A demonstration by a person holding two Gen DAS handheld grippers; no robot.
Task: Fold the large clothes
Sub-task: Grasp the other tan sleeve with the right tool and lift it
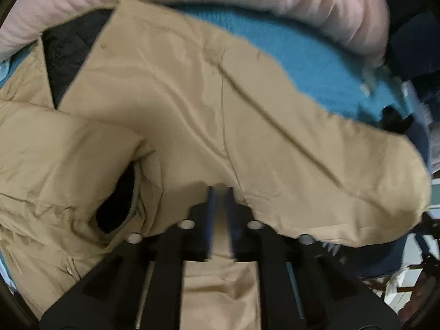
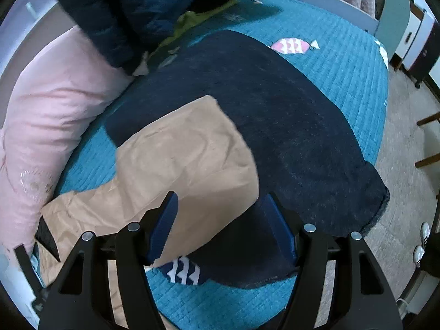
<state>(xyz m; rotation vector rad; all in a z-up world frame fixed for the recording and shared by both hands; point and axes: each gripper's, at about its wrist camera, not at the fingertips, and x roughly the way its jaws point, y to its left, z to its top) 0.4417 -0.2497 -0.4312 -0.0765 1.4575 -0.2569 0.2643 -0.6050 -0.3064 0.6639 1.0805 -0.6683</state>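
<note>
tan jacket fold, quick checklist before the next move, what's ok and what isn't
1. Left tool shut on the tan jacket: ok, fabric is pinched between its fingers.
2. Right tool free: ok, jaws open over the jacket's sleeve, pads not pressing it.
3. Sleeve laid flat: not ok, it is creased and lies over the dark navy garment.
4. Jacket body smooth: not ok, wrinkles near the black lining.
5. Room on the teal quilt: cannot tell, pink bedding crowds one side.
</note>
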